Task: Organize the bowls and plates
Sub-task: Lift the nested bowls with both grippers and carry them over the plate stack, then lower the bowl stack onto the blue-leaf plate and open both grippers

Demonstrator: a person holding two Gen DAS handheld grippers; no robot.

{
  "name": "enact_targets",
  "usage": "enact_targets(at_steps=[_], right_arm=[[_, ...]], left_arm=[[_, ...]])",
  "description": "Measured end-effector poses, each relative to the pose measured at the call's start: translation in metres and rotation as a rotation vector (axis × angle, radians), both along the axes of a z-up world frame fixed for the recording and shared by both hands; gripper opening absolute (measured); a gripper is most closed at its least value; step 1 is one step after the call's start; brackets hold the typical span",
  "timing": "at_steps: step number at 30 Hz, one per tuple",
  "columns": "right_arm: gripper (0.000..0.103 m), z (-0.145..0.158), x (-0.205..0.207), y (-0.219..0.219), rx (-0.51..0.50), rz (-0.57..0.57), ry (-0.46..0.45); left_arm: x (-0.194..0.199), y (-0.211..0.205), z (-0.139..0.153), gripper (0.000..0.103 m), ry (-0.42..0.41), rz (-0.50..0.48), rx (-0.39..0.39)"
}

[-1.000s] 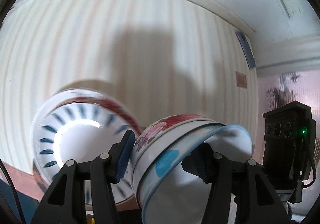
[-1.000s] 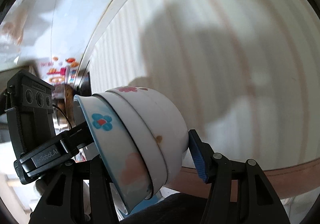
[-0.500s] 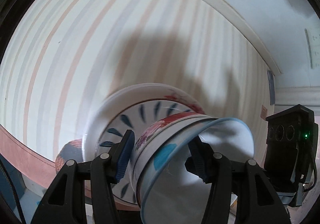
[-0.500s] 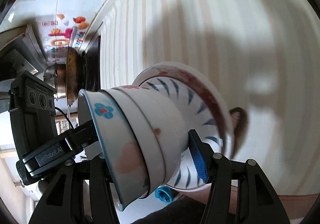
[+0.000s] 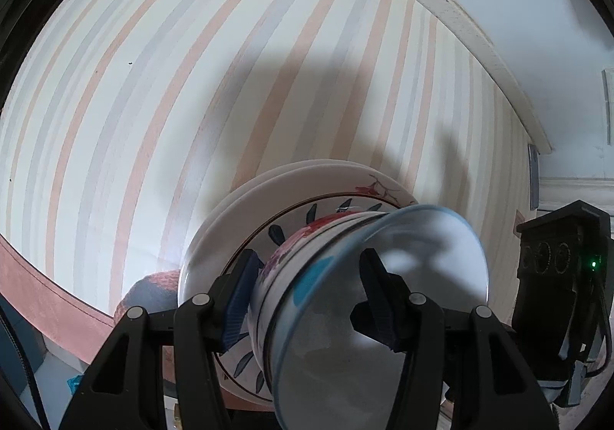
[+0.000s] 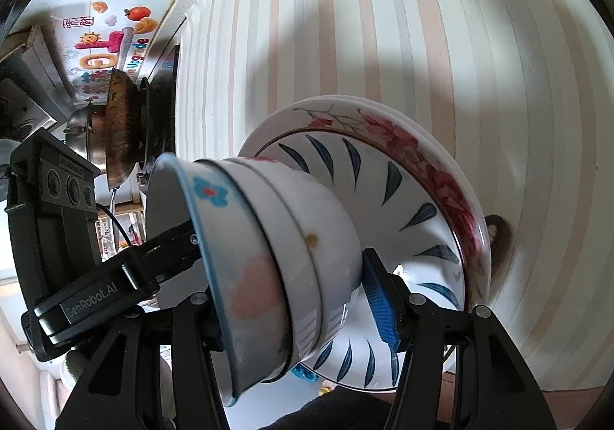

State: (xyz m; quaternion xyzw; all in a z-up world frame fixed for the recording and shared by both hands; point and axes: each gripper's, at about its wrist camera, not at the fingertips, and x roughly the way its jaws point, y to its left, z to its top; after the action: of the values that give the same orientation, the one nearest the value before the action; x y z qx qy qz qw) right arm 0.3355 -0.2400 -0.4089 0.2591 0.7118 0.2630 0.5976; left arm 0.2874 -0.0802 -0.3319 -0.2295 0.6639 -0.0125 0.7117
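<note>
A nested stack of white ceramic bowls (image 6: 268,261), the outermost blue-rimmed with a blue flower and a pink blotch, is tilted on its side between the jaws of the right gripper (image 6: 299,299), which close on its rim and base. The left gripper (image 6: 115,276), black and marked GenRobot.AI, grips the rim from the other side. Just behind stand stacked white plates (image 6: 403,192) with dark blue leaf marks and red blossoms, over a striped cream and peach desk (image 6: 441,46). A browned wok (image 6: 119,130) sits far left.
</note>
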Motion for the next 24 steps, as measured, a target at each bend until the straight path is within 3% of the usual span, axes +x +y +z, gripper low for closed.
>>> enact_targets(at_steps=[8,17,20,24], right_arm=[[0.059,0.004,0.001,0.005,-0.029,0.003,-0.008],[0.06,0.034,-0.004,0.002,-0.103,0.024,-0.101],[0.066,0.053,-0.01,-0.001,-0.144,0.033,-0.154],[0.088,0.085,-0.027,-0.009,-0.237,0.027,-0.249]], left_arm=[[-0.002,0.004,0.001,0.051,-0.014,-0.015,0.009],[-0.015,-0.008,0.041,0.052,-0.121,-0.072,0.152],[-0.027,-0.013,0.062,0.054,-0.167,-0.098,0.213],[-0.043,-0.014,0.08,0.054,-0.224,-0.131,0.269]])
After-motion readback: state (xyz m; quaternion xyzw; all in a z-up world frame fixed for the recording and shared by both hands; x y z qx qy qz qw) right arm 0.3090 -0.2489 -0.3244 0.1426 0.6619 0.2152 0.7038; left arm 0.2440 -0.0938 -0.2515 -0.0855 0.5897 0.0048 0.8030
